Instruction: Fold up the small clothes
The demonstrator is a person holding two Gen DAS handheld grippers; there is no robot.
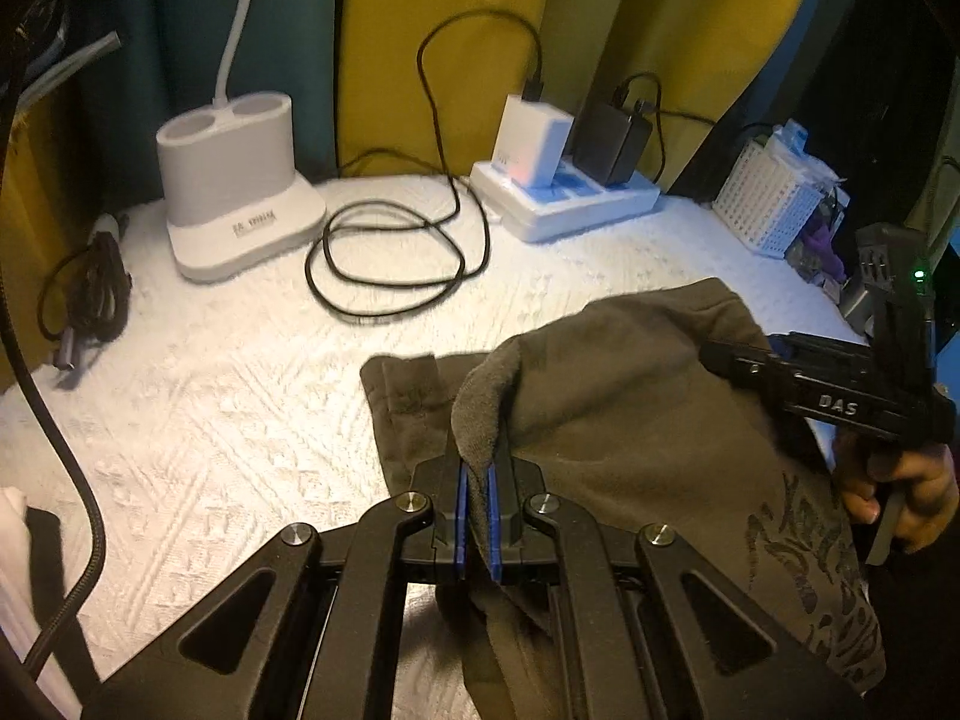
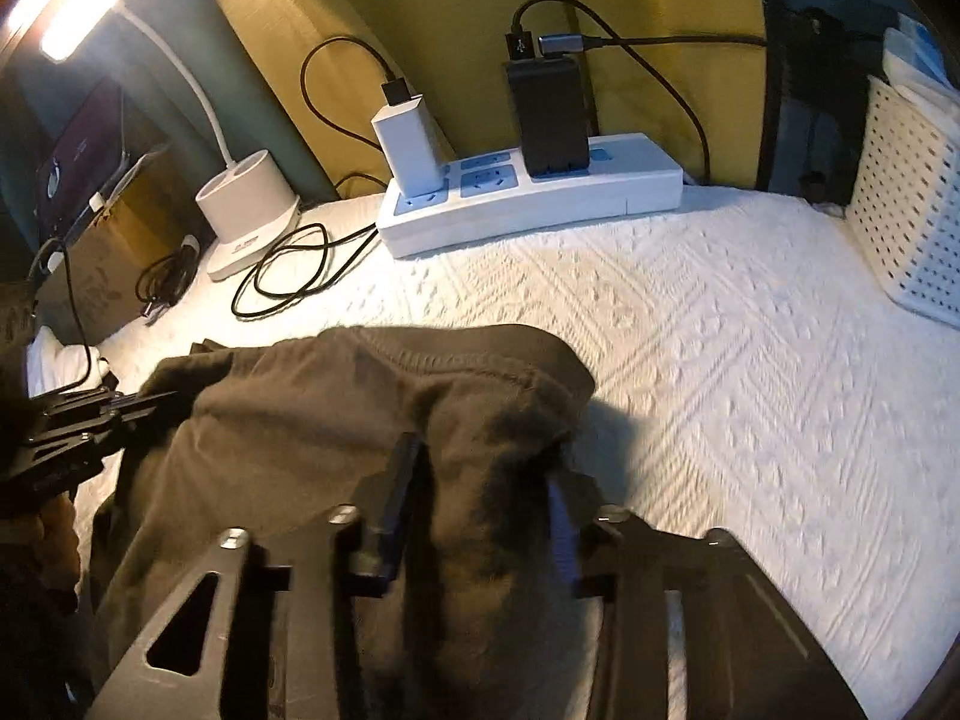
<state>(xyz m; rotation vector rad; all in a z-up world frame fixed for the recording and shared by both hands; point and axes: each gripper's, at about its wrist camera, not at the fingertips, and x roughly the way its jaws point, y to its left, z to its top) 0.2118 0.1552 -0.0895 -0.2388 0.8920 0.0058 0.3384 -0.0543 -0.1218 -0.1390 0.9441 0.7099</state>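
My left tongs (image 1: 477, 480) and right tongs (image 2: 474, 510) clamp the soft, limp, light olive-brown fleece garment (image 1: 630, 420); hems grip best.

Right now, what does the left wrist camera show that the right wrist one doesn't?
Only the left wrist view shows the dark print on the garment, the left gripper pinching a fold of it, and the hand holding the right gripper. Only the right wrist view shows the lit lamp head and the right gripper with bunched cloth between its fingers. Both share the garment, power strip, chargers, coiled cable, lamp base and white basket.
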